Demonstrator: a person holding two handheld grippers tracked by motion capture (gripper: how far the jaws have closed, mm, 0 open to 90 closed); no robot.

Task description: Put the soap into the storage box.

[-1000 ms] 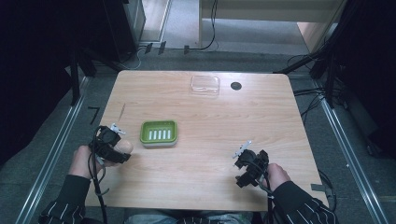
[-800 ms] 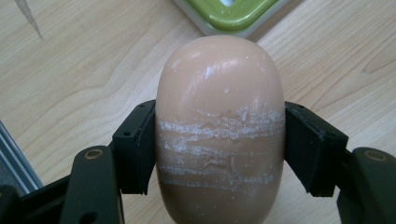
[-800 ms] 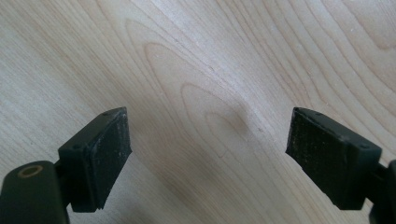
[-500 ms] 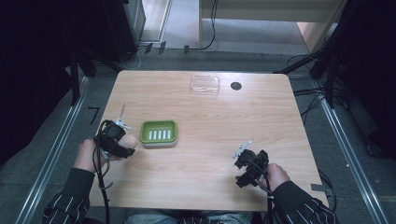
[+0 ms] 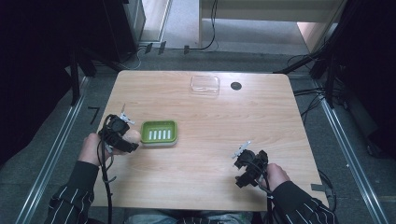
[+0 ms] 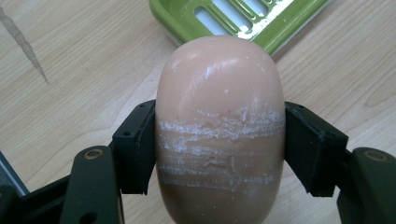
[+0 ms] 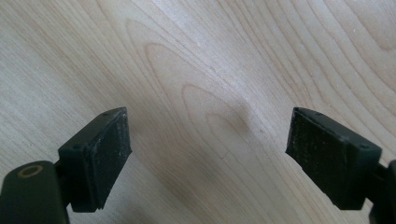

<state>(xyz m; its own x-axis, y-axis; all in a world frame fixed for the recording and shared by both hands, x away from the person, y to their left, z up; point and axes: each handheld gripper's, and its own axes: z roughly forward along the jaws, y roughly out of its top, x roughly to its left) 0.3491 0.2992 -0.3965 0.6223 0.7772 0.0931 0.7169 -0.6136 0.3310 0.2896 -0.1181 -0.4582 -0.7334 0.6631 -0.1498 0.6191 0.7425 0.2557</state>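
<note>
We saw the left tool (image 6: 219, 140) clamped on a peach-coloured oval bar of soap (image 6: 220, 135), one black jaw pressed flat against each long side. White scuff lines ran across the middle of the bar where the jaws met it. In the left gripper view the soap's far end reached almost to the near rim of a green soap dish (image 6: 243, 18) with a slotted white insert, and pale wood showed between them, so we could not tell whether the bar touched the dish. From the high view the left tool (image 5: 122, 135) sat near the counter's (image 5: 261, 121) left edge, just beside the green soap dish (image 5: 159, 133), with the soap (image 5: 133, 136) peeking out toward the dish.

The right tool (image 7: 208, 154) stood wide open with nothing between its jaws, bare wood grain beneath them. In the high view the right tool (image 5: 250, 165) was near the front right part of the counter, well apart from the dish, held by a hand in a striped sleeve (image 5: 303, 205).

Toward the far edge of the counter lay a clear plastic lid or tray (image 5: 205, 85), and just beside it, on its right, a small dark round spot (image 5: 236, 86) whose nature we could not tell.
</note>
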